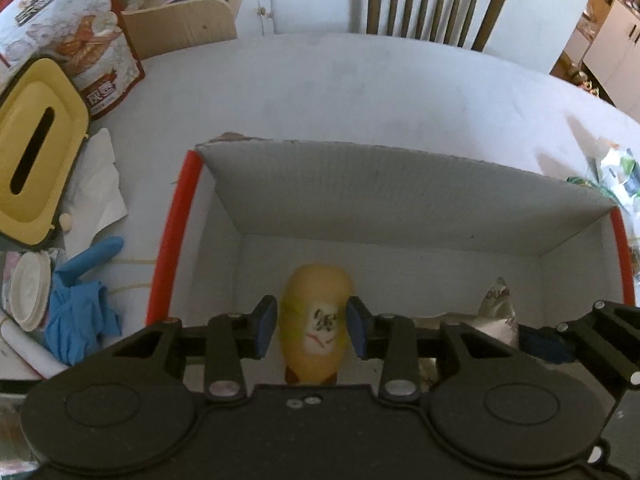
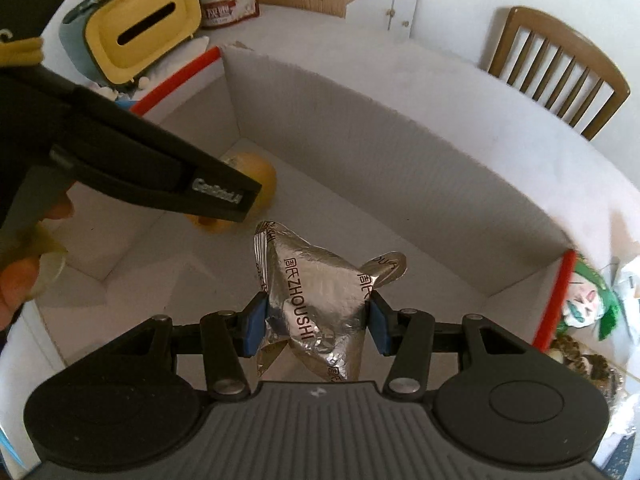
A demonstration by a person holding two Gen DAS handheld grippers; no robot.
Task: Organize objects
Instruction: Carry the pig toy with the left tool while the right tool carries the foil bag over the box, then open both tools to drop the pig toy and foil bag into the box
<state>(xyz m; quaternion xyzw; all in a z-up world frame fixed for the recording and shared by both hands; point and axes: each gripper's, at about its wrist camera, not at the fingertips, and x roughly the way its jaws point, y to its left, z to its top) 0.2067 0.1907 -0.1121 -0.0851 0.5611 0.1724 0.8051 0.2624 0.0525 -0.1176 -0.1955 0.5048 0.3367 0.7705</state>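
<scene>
A white cardboard box (image 1: 172,240) with red edges lies on the pale table, and both grippers reach down into it. My left gripper (image 1: 312,328) is shut on a yellow rounded bottle (image 1: 316,312) with a white label and black characters; its blue pads press on both of its sides. In the right wrist view the bottle (image 2: 264,176) hangs low over the box floor near the far left corner, partly hidden by the left gripper (image 2: 236,200). My right gripper (image 2: 316,320) is shut on a crumpled silver foil packet (image 2: 316,288) printed ZHOUSHI. The packet (image 1: 498,308) also shows in the left wrist view.
Left of the box (image 2: 360,152) stand a yellow tissue box (image 1: 36,168), a printed snack bag (image 1: 92,40), white tissue, blue gloves (image 1: 80,304) and a stack of small white dishes. A wooden chair (image 1: 432,4) is behind the table. Green and white packets (image 2: 588,300) lie right of the box.
</scene>
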